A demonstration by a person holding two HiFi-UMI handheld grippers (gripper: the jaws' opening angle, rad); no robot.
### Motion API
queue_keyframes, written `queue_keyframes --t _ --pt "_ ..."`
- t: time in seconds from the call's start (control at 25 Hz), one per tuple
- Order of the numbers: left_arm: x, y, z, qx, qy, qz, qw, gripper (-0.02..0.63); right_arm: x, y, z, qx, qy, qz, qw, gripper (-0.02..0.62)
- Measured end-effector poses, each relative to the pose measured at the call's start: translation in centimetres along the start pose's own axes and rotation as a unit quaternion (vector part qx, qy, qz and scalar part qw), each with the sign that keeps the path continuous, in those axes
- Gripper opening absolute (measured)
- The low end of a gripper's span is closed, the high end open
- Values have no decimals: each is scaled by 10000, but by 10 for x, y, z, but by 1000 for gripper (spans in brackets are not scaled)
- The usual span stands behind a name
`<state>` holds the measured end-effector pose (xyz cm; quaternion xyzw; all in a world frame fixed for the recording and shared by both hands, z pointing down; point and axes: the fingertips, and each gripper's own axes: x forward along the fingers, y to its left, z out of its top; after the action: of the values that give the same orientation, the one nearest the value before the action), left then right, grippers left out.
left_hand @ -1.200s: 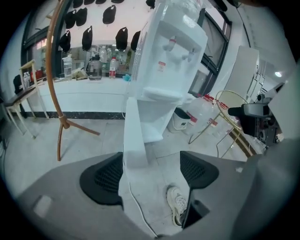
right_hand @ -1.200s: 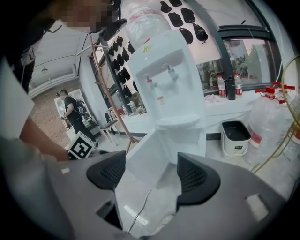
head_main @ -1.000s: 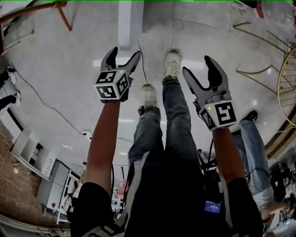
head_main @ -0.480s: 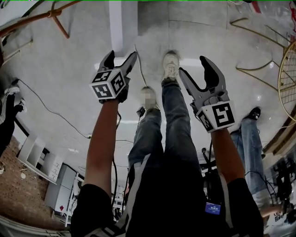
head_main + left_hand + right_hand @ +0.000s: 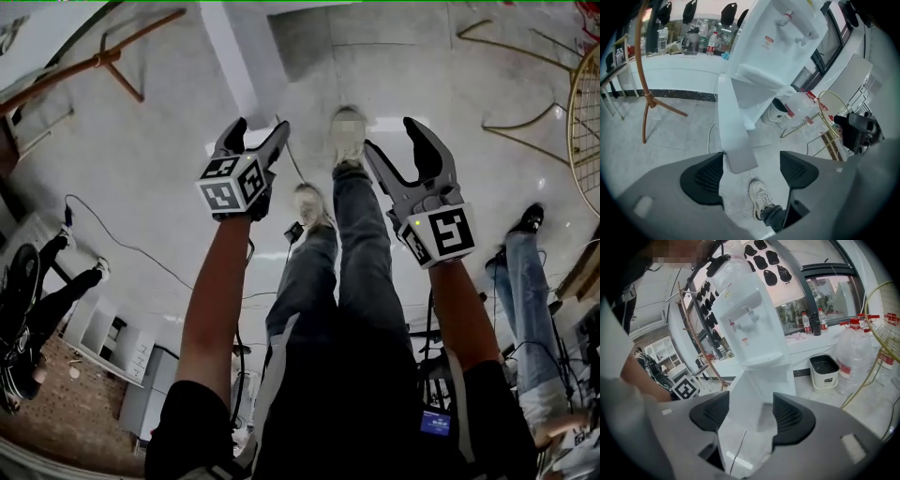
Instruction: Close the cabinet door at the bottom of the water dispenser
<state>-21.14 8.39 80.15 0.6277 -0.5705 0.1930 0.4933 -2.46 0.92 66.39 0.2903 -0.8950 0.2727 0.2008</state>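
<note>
— What colour is the water dispenser?
— White, cabinet door included.
— And around it?
— Beside it a white bin, black inside; near it a brown stand; beneath it a pale grey floor.

left gripper jaws apart, right gripper empty, jaws just narrowing

In the left gripper view, the upper frame edge is cutting off the water dispenser. The left hand-held gripper is covering a lower corner of the cabinet door. Bottles on the table are showing too small to read.
</note>
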Motion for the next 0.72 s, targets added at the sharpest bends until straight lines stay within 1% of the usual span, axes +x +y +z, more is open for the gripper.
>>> queue_keyframes --t 0.2,0.44,0.72 --pt "10 -20 0 223 134 -174 9995 379 -7 -1 3 222 -79 -49 9997 288" --pt "27 -46 4 430 311 -393 9978 376 -11 -16 10 309 -145 -173 9993 288" --pt "39 -68 15 485 531 -545 9959 371 -17 -37 20 399 -152 -322 9986 282"
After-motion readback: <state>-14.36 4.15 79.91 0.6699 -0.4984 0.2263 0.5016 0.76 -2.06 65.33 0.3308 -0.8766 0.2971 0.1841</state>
